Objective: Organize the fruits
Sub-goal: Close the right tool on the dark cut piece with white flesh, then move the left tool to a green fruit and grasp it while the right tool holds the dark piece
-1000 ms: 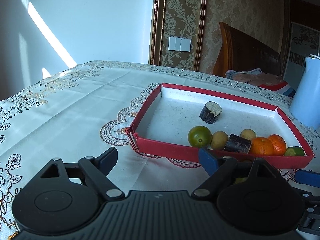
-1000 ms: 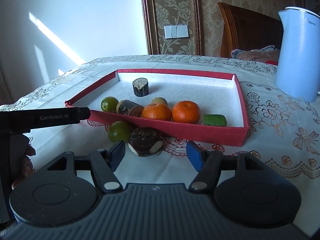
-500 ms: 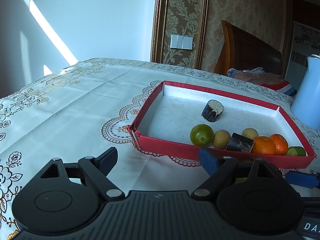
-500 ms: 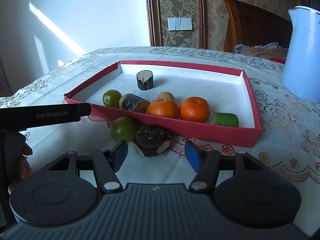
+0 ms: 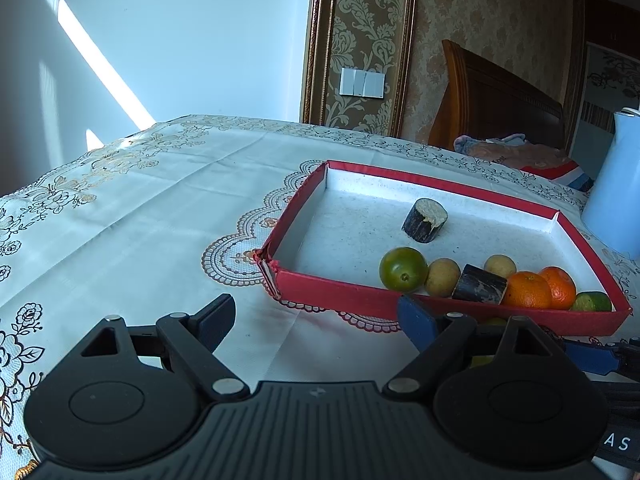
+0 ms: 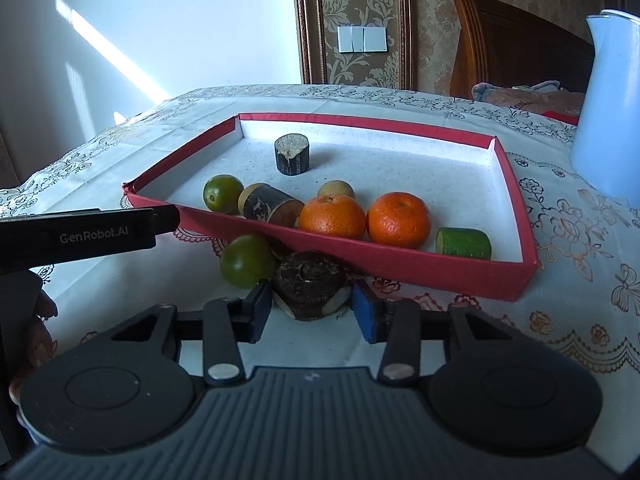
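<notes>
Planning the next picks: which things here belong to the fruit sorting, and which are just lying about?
Job: red tray, two oranges, green fruit outside the tray, dark brown piece between the closing right gripper pads.
Lying about: blue kettle, wall switch.

wall (image 5: pixel 180 40): plain white, far left, crossed by slanting sunlight | panel (image 5: pixel 360 40): gold-patterned wallpaper, framed, with light switch (image 5: pixel 362 83) | headboard (image 5: pixel 496 108): dark wood, far right | tablecloth (image 5: pixel 140 208): white, floral lace
</notes>
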Available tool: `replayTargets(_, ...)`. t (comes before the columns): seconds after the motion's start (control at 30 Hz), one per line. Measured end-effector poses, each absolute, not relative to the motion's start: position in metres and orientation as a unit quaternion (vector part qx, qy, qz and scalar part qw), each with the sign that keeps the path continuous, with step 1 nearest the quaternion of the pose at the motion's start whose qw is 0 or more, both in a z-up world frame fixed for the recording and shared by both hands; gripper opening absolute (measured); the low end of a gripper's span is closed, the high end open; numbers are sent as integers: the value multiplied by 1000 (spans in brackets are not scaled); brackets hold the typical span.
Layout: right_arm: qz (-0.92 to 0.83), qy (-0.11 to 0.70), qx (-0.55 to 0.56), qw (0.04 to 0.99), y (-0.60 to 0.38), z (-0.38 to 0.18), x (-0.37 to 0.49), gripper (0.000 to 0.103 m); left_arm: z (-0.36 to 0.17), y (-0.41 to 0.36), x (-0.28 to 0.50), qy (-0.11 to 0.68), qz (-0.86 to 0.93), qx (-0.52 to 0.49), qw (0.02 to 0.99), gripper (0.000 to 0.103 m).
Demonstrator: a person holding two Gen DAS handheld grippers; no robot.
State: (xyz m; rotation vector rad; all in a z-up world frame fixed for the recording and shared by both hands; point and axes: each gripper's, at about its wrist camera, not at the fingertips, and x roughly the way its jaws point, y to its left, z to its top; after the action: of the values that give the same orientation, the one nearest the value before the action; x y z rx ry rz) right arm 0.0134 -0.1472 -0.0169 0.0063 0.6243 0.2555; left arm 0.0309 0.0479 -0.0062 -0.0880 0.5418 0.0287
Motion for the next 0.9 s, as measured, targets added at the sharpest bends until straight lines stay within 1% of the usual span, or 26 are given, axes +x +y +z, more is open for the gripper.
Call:
replayTargets(0.33,119,302,22,946,-159,-15,6,42,-7,39,27,273,-10,-23,962,88)
replayTargets(0.5,116,299,35,947,-173,-15,-4,42,-5,27,19,260,-45,5,965,88)
replayTargets(0.67,102,295,38,949,-187,-14,-15,42,-6,8,17,269,-74,44,959,88)
replayTargets(0.9,102,296,46,949,-191,-16,-15,42,-3,-2,19,271,-90,32,958,89)
